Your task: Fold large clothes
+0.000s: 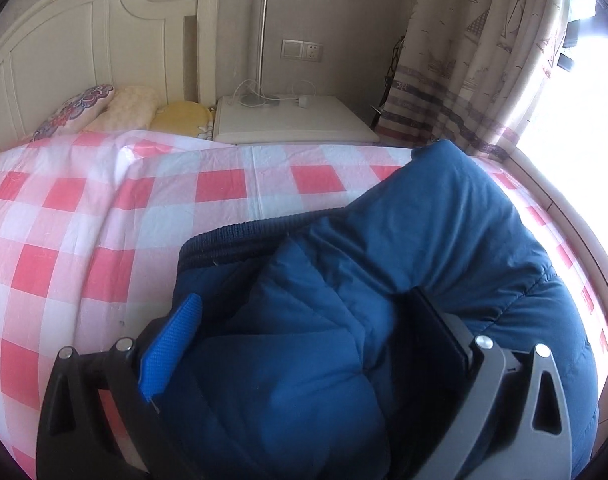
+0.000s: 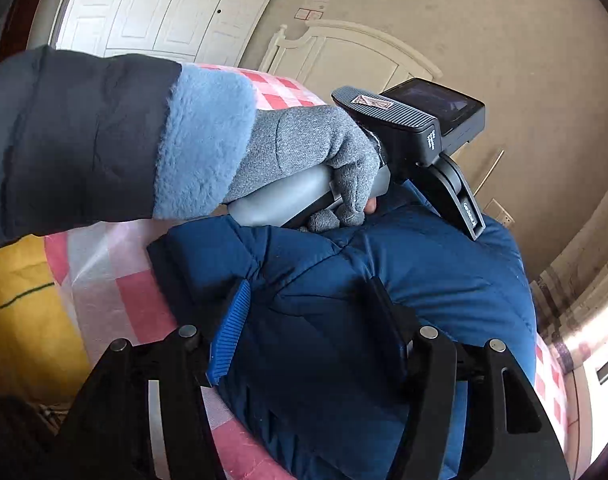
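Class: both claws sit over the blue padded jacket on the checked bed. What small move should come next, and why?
Probably press both claws down to flatten the jacket. It lies bunched and puffy on the bed, and the left claw and right claw stand open astride its padding, not clamped on it.

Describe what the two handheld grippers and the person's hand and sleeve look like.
Both grippers, left gripper and right gripper, have black frames with silver pivot bolts and ribbed blue finger pads. The left hand wears a grey knit glove, below a fluffy light-blue cuff and a dark puffy sleeve.
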